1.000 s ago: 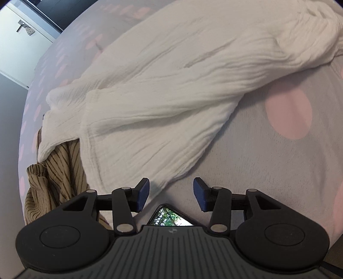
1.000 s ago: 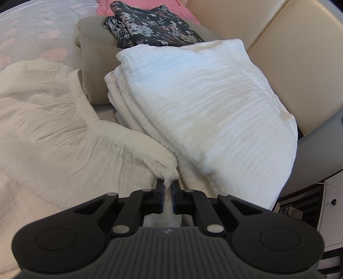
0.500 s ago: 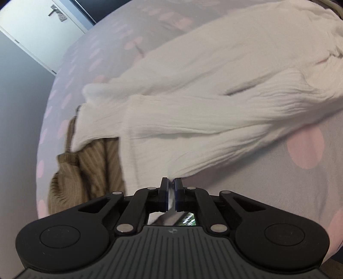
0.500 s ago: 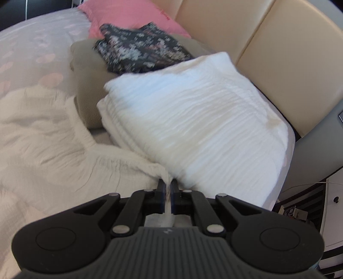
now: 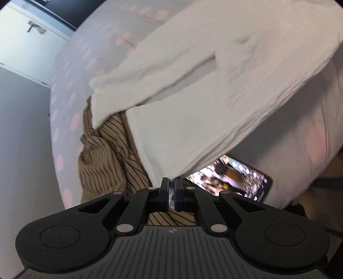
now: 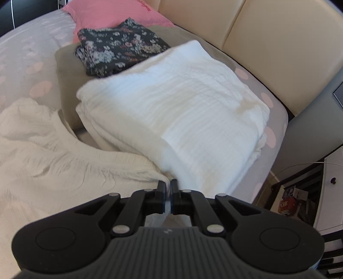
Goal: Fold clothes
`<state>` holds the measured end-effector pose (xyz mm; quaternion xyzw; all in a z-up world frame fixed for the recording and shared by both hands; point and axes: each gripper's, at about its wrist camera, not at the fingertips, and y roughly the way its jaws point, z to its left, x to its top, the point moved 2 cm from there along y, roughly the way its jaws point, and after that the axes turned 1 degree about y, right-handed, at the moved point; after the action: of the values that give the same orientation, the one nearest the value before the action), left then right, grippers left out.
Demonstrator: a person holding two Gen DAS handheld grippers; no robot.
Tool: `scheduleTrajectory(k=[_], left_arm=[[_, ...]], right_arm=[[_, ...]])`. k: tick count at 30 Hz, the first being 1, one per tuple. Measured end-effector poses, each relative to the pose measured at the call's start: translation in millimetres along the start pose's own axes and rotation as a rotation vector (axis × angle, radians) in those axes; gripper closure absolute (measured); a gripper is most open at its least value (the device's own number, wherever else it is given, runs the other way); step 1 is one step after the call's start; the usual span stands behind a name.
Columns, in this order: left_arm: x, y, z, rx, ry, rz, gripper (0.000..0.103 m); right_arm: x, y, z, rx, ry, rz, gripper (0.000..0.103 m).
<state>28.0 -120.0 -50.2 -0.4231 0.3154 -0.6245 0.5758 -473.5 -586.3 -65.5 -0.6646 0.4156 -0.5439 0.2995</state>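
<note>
We take the folded stack as landmark: behind it a folded garment lies on a cushion, a pillow farther back, the headboard to its right, the loose garment to its left.

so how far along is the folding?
Done: a white folded stack and a floral piece sit by the headboard. In hand: both hand-held grippers, left and right, pinch the cream garment. Left: fold it, then the striped garment.

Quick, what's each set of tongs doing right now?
Left tongs: closed on the white garment corner.
Right tongs: closed on the white garment's edge.
</note>
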Motion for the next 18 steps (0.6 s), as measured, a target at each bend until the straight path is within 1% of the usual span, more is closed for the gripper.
scheduleTrajectory(k=[5, 7, 9, 10, 11, 12, 13, 14, 18], left_arm=[[-7, 7, -1, -0.030, -0.013, 0.020, 0.100], [-9, 10, -2, -0.042, -0.018, 0.028, 0.100], [-12, 13, -2, -0.054, -0.024, 0.036, 0.099], [-13, 14, -3, -0.060, -0.026, 0.040, 0.098], [-15, 16, -3, -0.065, -0.029, 0.044, 0.094], [-16, 17, -3, -0.071, -0.032, 0.048, 0.092], [-17, 19, -3, -0.076, -0.038, 0.049, 0.087], [-14, 19, 2, -0.075, -0.060, 0.039, 0.084], [-4, 23, 19, -0.071, -0.150, -0.002, 0.081]], right_arm=[[-13, 13, 8, -0.006, -0.050, 0.043, 0.099], [-14, 13, 9, -0.002, -0.060, 0.046, 0.098], [-14, 12, 7, 0.012, -0.044, 0.044, 0.094], [-14, 11, 5, 0.020, -0.031, 0.042, 0.092], [-14, 9, 4, 0.036, -0.013, 0.039, 0.090], [-13, 7, 3, 0.057, 0.007, 0.035, 0.090], [-13, 4, 2, 0.078, 0.028, 0.031, 0.090], [-13, 2, 4, 0.092, 0.037, 0.024, 0.090], [-11, -10, 17, 0.123, 0.026, -0.018, 0.088]])
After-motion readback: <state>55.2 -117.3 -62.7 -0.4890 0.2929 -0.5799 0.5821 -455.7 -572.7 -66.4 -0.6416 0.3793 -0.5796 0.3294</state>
